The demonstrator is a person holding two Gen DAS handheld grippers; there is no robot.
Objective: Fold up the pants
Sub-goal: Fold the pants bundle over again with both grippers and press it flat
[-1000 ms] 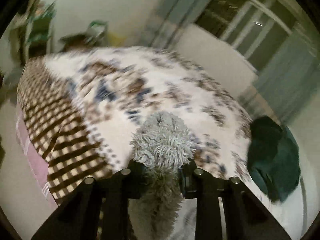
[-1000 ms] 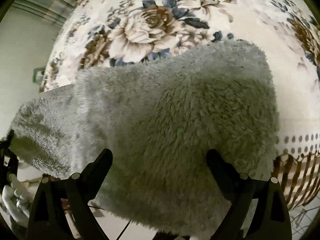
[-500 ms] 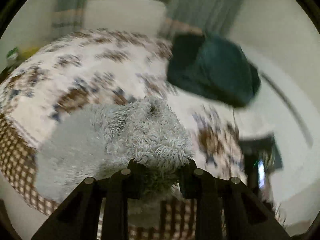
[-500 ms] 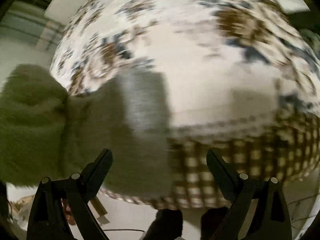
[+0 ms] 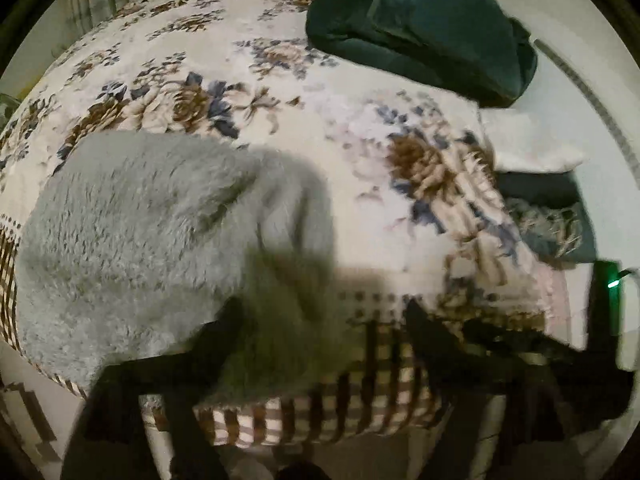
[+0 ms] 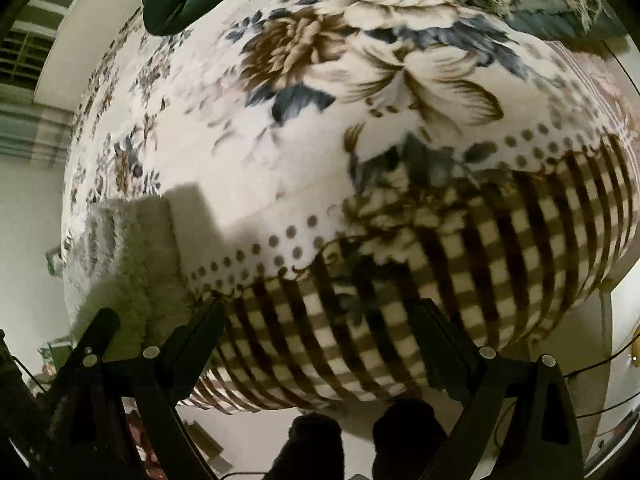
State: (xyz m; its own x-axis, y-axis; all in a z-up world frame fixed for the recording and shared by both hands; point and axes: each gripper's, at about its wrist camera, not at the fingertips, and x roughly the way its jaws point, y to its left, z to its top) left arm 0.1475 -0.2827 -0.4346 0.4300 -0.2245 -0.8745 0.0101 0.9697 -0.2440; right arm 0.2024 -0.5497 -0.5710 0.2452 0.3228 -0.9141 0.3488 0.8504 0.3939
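Left gripper (image 5: pixel 320 320) shows as two blurred black fingers; its jaws are opening, spread wide, with the near edge of the pants (image 5: pixel 160 232) lying between them but no pad pressing on it. These pants are a thick, shaggy grey fleece, bunched into a rounded heap with soft folds, resting on the left part of the blanket (image 5: pixel 280 92) close to its near border. That blanket is plush and pale, printed with brown and blue-grey roses, then a row of dots, then a brown-and-cream check band that drapes over the bed's edge. Further right and at the far side lies a dark green cloth (image 5: pixel 420 28), smooth and crumpled into a lump. At the right edge sits a grey fringed throw (image 5: pixel 552 220).

Right gripper (image 6: pixel 320 320) has matte black fingers set wide apart with nothing between them, over the check band. From that wrist the pants (image 6: pixel 132 248) sit at far left, looking pale and woolly.
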